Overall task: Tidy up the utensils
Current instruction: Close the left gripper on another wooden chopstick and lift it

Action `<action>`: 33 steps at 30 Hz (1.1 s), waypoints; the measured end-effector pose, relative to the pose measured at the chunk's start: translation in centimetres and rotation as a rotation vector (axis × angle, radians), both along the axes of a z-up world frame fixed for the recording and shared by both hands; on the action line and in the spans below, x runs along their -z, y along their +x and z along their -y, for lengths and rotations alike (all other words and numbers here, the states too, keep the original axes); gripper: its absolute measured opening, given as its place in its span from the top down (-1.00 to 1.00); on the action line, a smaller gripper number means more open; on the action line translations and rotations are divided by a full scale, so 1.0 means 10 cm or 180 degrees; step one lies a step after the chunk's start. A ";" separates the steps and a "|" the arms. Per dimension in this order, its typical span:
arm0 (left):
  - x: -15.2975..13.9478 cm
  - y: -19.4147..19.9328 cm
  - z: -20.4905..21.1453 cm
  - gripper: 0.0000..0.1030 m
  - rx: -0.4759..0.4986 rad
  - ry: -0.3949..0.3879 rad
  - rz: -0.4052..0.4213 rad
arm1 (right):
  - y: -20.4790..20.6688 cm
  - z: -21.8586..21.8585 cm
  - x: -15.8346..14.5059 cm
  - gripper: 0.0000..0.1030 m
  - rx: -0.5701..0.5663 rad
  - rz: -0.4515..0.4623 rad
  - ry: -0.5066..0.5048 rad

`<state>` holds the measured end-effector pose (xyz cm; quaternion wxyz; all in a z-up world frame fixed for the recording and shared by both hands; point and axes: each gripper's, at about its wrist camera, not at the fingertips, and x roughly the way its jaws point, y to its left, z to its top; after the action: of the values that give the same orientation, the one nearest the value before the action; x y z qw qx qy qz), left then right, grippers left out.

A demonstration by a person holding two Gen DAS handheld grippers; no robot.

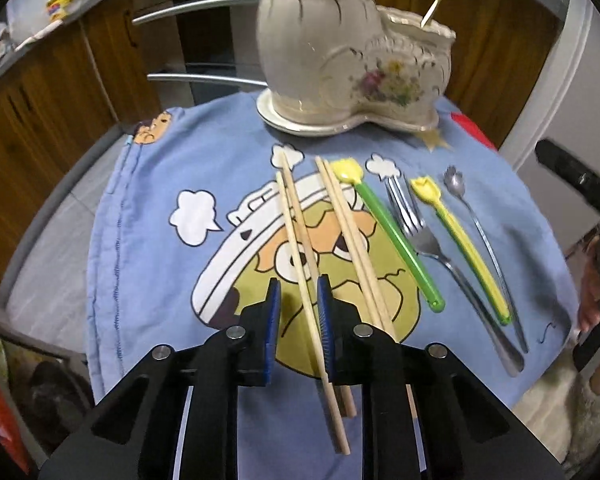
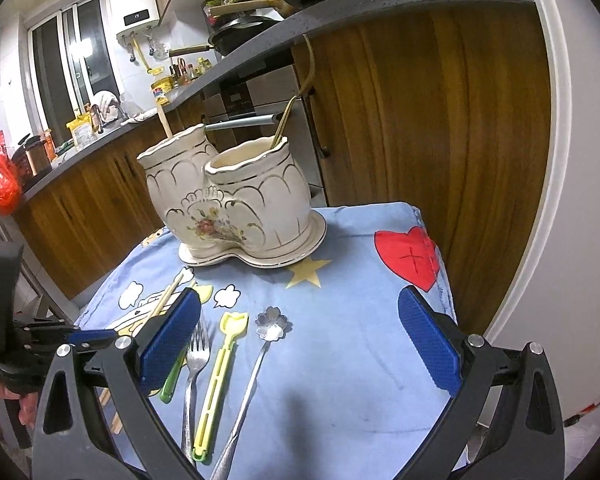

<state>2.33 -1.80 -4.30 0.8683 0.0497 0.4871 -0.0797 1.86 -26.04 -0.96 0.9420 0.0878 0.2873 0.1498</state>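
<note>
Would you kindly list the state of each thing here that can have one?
Left gripper: nearly shut around chopsticks, contact unclear.
Right gripper: open, empty.
Holder: upright, a gold fork in one pot.
Steel fork: lying flat.
Flower spoon: lying flat.

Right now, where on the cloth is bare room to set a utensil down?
Free: right of the flower spoon up to the red heart, and left of the chopsticks toward the cloth's edge. Crowded: between chopsticks and spoon.

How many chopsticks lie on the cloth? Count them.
4: a crossed pair at the left tool; a parallel pair just right of them. The tool may hide more.
</note>
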 end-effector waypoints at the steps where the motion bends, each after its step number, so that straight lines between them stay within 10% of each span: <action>1: 0.01 0.02 0.01 0.70 0.0003 0.0021 -0.0015 | 0.00 0.01 0.00 -0.89 -0.0009 -0.0003 0.0015; 25: 0.10 0.00 -0.04 0.91 -0.0101 0.0047 0.0148 | 0.05 -0.13 0.10 -0.89 -0.0201 -0.0207 -0.0339; 33: 0.01 -0.10 -0.22 0.91 -0.0124 -0.0179 0.0366 | 0.00 -0.30 0.21 -0.16 -0.0397 -0.0588 -0.0507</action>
<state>1.35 0.36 -4.41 0.8973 0.0202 0.4348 -0.0734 1.91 -23.03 -3.05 0.9044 0.0081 0.3886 0.1761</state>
